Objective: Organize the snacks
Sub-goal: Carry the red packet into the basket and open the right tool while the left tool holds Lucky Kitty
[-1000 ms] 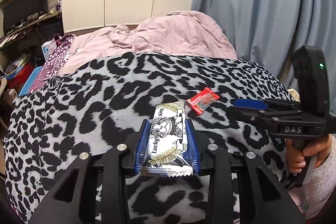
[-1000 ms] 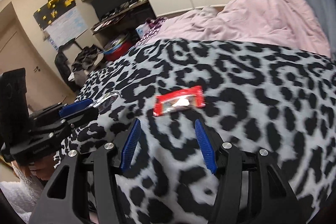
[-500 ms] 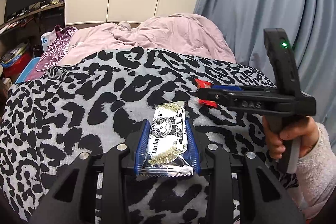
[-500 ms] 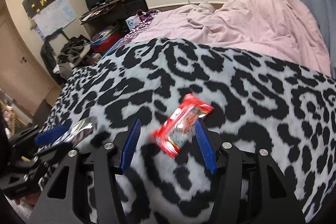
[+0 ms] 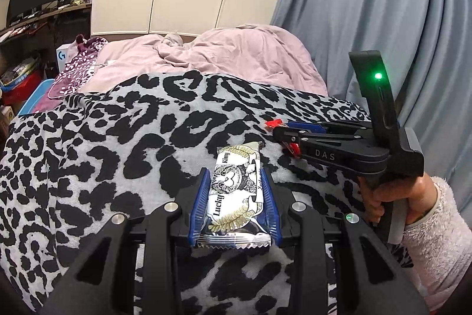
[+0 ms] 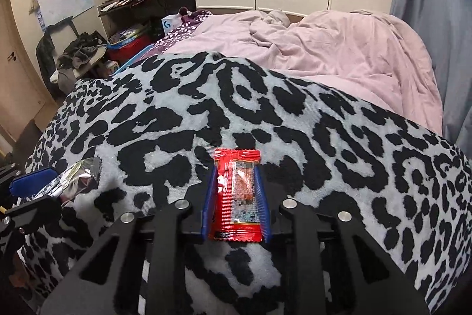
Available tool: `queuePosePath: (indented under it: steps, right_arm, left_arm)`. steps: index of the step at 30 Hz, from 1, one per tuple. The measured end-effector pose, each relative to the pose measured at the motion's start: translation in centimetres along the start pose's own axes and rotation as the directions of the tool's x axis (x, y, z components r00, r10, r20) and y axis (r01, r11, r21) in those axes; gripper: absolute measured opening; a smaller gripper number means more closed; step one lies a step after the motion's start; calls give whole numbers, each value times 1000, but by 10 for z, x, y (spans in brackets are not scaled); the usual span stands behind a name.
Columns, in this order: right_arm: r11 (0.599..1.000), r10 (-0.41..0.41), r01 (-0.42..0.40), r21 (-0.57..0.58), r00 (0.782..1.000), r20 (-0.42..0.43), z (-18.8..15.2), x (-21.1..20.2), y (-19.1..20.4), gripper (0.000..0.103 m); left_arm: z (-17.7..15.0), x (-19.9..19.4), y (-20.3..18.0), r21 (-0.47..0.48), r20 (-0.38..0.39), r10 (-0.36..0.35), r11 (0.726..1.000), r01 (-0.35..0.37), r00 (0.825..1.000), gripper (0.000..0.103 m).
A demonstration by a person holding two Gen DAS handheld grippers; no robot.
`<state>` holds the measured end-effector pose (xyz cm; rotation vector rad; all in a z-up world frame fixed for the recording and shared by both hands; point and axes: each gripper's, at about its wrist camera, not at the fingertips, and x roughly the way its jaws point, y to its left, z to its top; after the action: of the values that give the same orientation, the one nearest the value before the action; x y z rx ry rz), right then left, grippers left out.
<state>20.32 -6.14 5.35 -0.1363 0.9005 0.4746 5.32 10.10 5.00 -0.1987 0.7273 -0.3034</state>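
Both grippers are black frames with blue ribbed fingers (image 5: 200, 202) and silver screw heads. The right gripper (image 5: 283, 135) carries "DAS" lettering and a green light. The hand (image 5: 392, 197) on it shows bare skin under a fuzzy pale-pink sleeve (image 5: 439, 241).

Bed (image 6: 383, 73), leopard-print blanket (image 6: 206, 114) spread over it, rumpled pink duvet (image 6: 339, 49) beyond

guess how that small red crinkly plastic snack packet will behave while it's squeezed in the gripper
The small red plastic snack packet looks thin and flat, so probably light and bendy. Its glossy film may slip between the right gripper fingers. Held by its long edges, it could buckle under squeeze.
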Motion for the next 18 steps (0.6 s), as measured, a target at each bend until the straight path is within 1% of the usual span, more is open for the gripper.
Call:
queuePosePath:
  steps: [7,10,18]
  right_arm:
    - [999,-7,3,38,996,87,-8,-38,-14,25]
    - [998,-14,7,64,994,110,-14,-53,-24,25]
    - [984,-61,28,179,982,177,-49,-102,-68,25]
  left_arm:
    - [5,-4,-11,20,13,-9,1000,9,1000,35]
    - [7,-2,-19,33,11,-16,999,15,1000,35]
    - [12,7,-47,63,-7,-40,997,40,999,35]
